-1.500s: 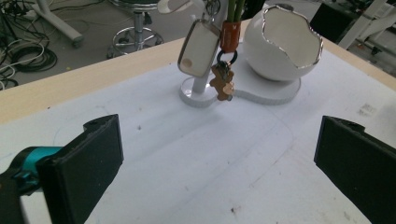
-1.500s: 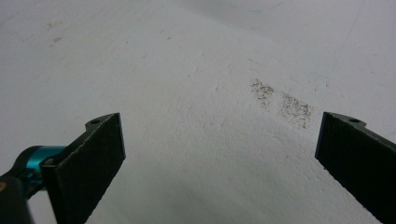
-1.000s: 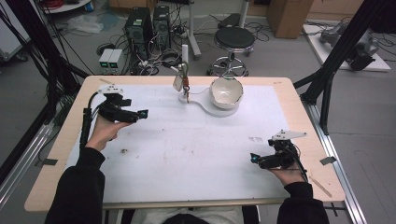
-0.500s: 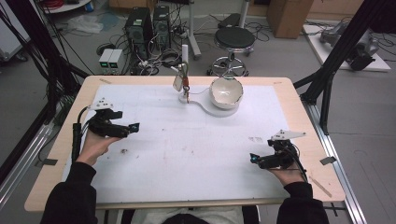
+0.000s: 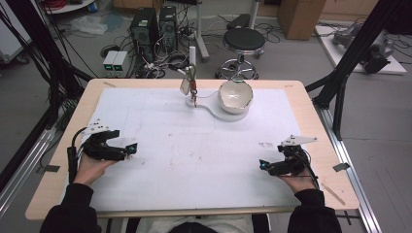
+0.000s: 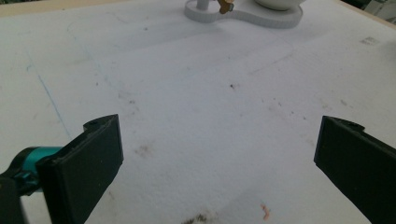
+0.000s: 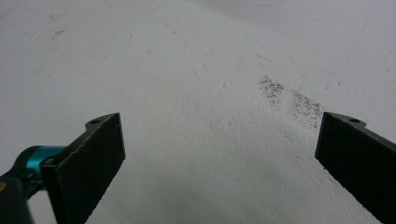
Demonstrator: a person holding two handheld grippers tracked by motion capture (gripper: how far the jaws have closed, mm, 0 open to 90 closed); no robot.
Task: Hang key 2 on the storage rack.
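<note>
I hold both grippers, left (image 5: 132, 148) and right (image 5: 262, 165), spread and empty. The bowl (image 5: 235, 95) sits on its stand (image 5: 210, 107) at the far edge. It looks fragile; I would grip the rim.

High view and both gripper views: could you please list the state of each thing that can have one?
Left claw: open, holding nothing, low over the white sheet.
Right claw: open, holding nothing, low over the sheet.
Bowl: upright on its white base, apparently empty.
Small hanging piece: dangling from the stand's post, untouched.
White sheet: flat on the table, speckled with dirty marks.
Stool: upright on the floor behind the table.
</note>
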